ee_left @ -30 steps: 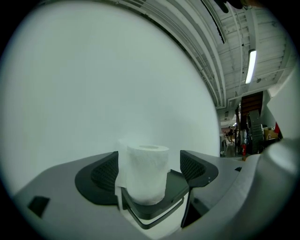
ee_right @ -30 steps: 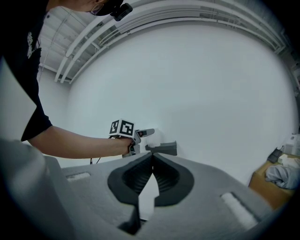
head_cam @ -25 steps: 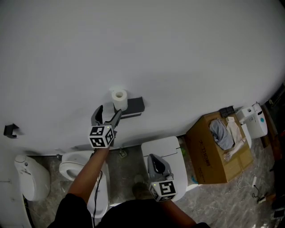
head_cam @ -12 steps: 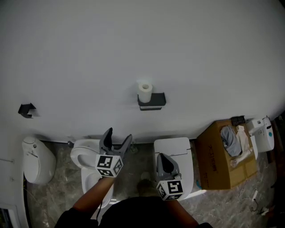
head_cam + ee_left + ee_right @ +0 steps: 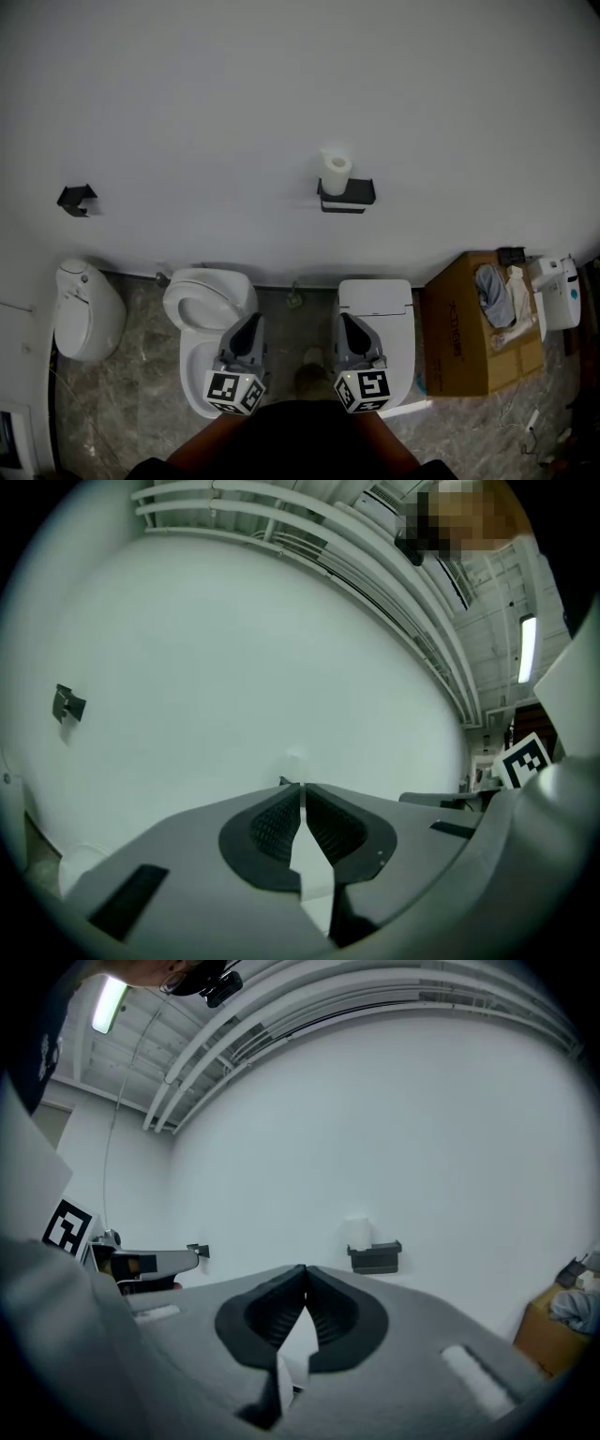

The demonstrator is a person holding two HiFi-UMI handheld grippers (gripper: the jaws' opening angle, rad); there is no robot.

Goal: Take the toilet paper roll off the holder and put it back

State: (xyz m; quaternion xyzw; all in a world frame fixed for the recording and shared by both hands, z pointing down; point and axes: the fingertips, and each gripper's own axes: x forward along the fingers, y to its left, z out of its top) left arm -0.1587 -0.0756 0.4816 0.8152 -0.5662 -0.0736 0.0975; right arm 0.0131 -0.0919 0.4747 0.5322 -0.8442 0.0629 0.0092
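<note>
A white toilet paper roll (image 5: 335, 172) stands upright on the dark wall holder (image 5: 347, 195); the right gripper view also shows the roll (image 5: 357, 1232) and the holder (image 5: 375, 1257). Both grippers are held low by the person's body, far from the holder. My left gripper (image 5: 250, 322) is closing, its jaw tips all but together (image 5: 302, 786) with nothing between them. My right gripper (image 5: 345, 321) is shut and empty, its tips meeting (image 5: 305, 1267).
Below the wall stand a toilet with an open seat (image 5: 208, 298) and one with a closed lid (image 5: 375, 302). A white fixture (image 5: 86, 311) is at the left. A cardboard box (image 5: 469, 328) with cloth sits at the right. A small black bracket (image 5: 75, 199) hangs on the wall.
My left gripper has drawn back from beside the roll down to the person's body, and its wide-open jaws have come together. The roll stays on the holder.
</note>
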